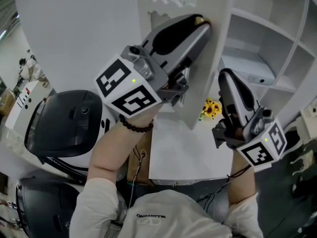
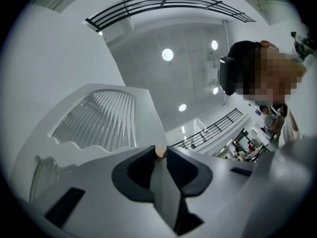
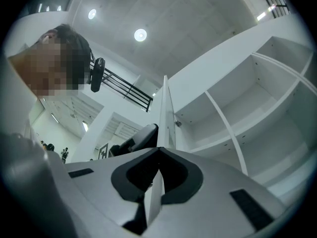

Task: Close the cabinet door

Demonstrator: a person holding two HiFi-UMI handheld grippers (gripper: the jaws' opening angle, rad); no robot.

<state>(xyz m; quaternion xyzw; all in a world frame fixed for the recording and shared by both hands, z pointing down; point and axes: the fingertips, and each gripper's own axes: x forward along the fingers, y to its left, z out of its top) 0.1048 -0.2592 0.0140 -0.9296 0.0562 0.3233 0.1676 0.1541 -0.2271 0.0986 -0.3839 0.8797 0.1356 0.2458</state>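
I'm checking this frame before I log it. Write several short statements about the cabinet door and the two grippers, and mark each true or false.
1. The cabinet door stands open. True.
2. The left gripper is closed on the door's small knob. True.
3. The right gripper holds the yellow flowers. False: its jaws are together with nothing between them, and the flowers sit lower down, beside the door's edge.
4. Both grippers are on the same side of the door. False: the door's edge stands between them, with the left gripper on one face and the right gripper on the shelf side.
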